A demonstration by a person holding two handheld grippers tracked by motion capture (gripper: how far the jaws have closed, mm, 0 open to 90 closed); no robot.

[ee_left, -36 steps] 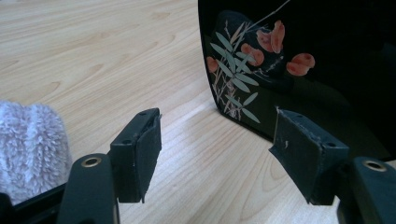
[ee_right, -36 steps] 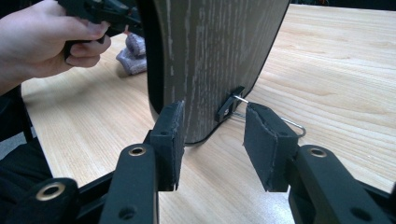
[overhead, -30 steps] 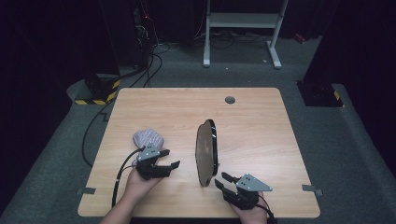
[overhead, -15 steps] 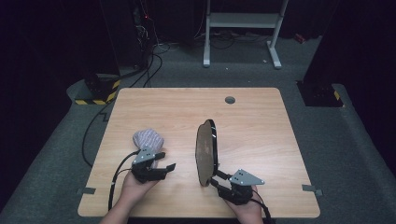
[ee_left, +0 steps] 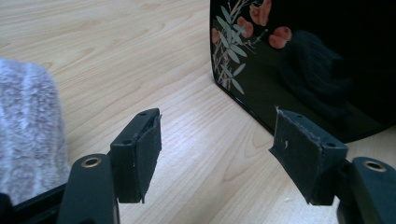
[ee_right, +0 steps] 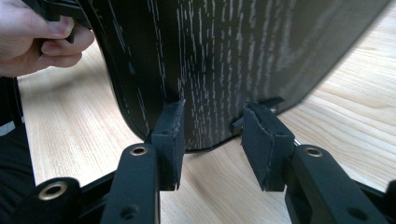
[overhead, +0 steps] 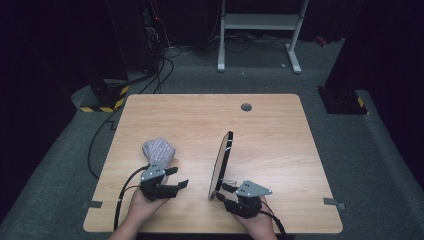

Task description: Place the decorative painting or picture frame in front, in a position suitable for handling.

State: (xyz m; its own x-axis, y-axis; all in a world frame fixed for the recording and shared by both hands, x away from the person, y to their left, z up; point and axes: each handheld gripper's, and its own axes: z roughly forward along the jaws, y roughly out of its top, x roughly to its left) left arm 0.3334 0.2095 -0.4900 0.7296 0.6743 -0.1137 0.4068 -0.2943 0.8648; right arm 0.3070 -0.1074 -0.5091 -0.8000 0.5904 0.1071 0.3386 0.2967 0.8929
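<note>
Right tongs (ee_right: 212, 149) straddle upright tray's (ee_right: 224, 65) edge.

The tray (ee_left: 299, 56) is glossy black inside, with green leaves and orange-red fruits painted at 12 o'clock. Its back (ee_right: 224, 60) shows dark wood grain with pale streaks. The cloth (overhead: 158, 150) is grey-lilac, faintly striped. The table (overhead: 280, 130) is light wood.

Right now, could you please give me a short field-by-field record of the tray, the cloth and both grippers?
tray: black tray propped on edge near the table's middle, painted leaves on its inner face
cloth: grey bundle, left of the tray
left gripper: open, nothing between the jaws, pointing toward the tray
right gripper: open, jaws at the tray's near lower edge, not gripping
</note>
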